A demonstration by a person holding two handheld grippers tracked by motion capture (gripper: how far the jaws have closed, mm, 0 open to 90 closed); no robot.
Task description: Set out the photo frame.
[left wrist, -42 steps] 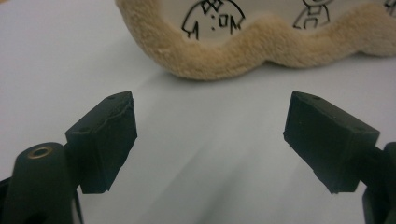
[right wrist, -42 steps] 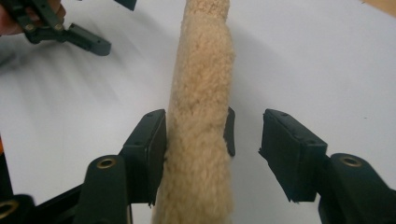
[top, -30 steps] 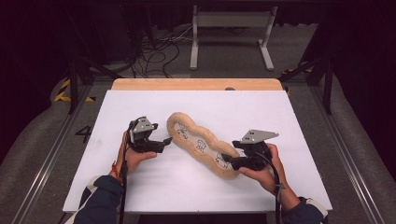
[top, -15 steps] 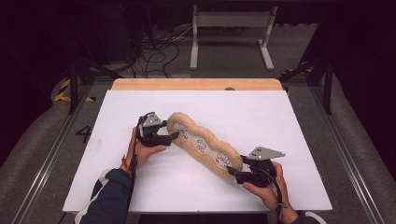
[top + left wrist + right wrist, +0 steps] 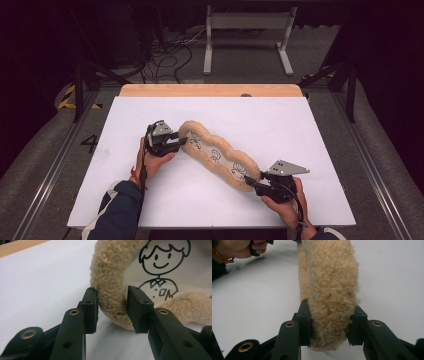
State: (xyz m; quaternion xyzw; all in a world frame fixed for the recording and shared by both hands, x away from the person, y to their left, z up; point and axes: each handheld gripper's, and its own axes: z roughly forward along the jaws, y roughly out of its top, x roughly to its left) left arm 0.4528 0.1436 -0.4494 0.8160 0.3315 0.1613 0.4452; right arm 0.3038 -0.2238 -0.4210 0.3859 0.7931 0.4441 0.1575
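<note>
Both grippers are clamped on the fleece pouch (image 5: 217,154), which lies diagonally mid-table: left gripper (image 5: 177,141) at its far-left rim, right gripper (image 5: 251,182) at its near-right end. Judged next: lifting or stretching together.

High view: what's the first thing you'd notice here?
A long, fluffy tan pouch with cartoon children drawn on its clear middle lies slantwise across the white table. The left tongs pinch its far end, with the jaws on either side of the fuzzy rim. The right tongs squeeze its near end, close to the table's front edge.
</note>
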